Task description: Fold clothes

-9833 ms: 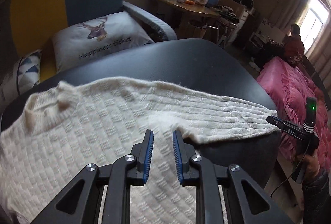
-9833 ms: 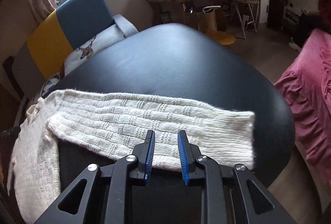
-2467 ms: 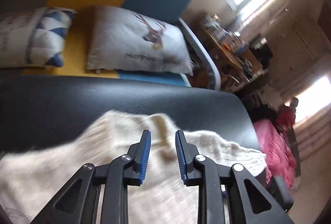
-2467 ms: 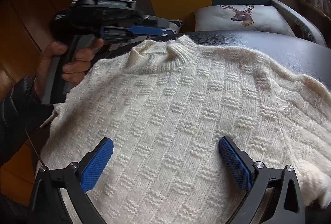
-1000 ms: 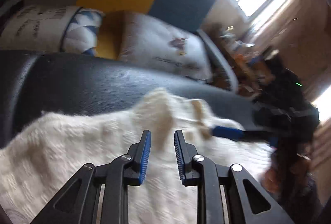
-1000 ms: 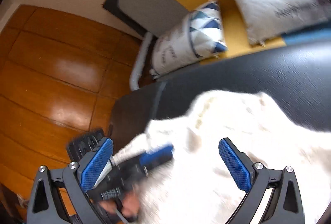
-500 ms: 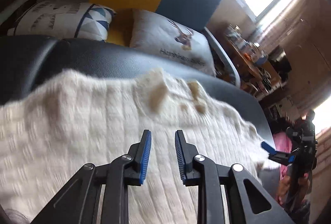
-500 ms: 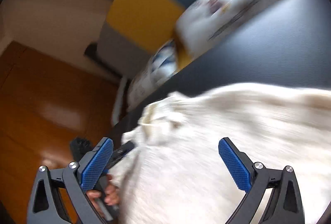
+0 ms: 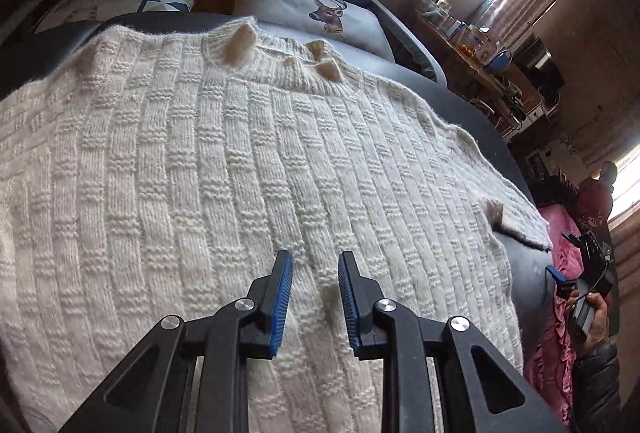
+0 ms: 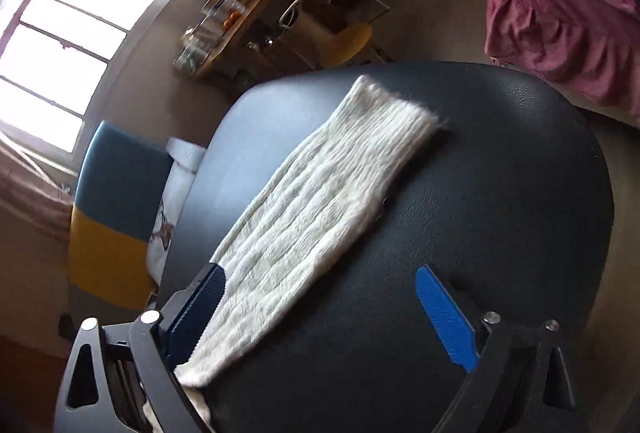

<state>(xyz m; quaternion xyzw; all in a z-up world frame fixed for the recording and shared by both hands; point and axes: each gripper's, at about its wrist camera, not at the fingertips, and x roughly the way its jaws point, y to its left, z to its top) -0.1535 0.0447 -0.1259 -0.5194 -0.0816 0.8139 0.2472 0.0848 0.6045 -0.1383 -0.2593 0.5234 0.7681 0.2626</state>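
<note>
Right hand-held gripper (image 10: pixel 320 307) (jaws wide) now faces the sweater's (image 10: pixel 320 209) sleeve.

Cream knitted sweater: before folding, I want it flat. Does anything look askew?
Mostly flat on the black padded table. The cream knitted sweater's collar is rumpled into peaks, and one sleeve stretches out straight, unfolded.

Sweater (image 9: pixel 240 169) now spread flat across the table (image 10: pixel 500 193), sharp where it was motion-blurred half a second ago. Right gripper (image 10: pixel 320 307) swung away from the collar; it now faces the outstretched sleeve (image 10: pixel 332 189), jaws wide since 2.5 s ago.
</note>
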